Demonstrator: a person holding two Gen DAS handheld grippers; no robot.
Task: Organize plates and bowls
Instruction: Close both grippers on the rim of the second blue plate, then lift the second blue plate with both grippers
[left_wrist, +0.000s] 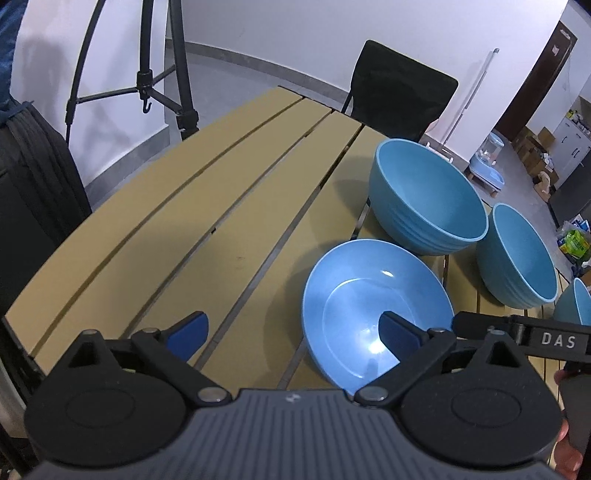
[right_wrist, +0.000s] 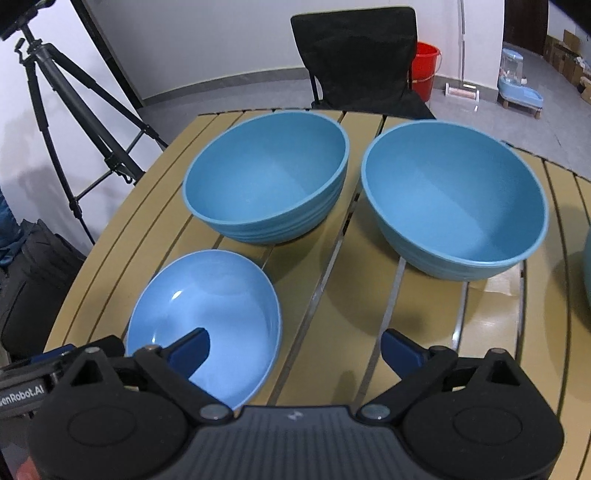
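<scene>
Seen from the left wrist camera, the left gripper (left_wrist: 293, 334) hangs over the slatted table (left_wrist: 184, 206) with its jaws spread wide and nothing between them. Its right finger sits above the hollow of the shallow plate (left_wrist: 354, 295), whether touching I cannot tell, while its left finger is off the plate over bare slats. Beyond the plate stand two deep bowls (left_wrist: 428, 195), side by side, and a black chair (left_wrist: 399, 92) waits behind the table. Next, from the right wrist camera, the right gripper (right_wrist: 295, 350) is likewise released and empty. Its left finger overlaps the plate (right_wrist: 221, 295); its right finger lies over bare table (right_wrist: 332, 295) beside the plate. Both bowls (right_wrist: 266, 184) sit beyond the plate, close together.
</scene>
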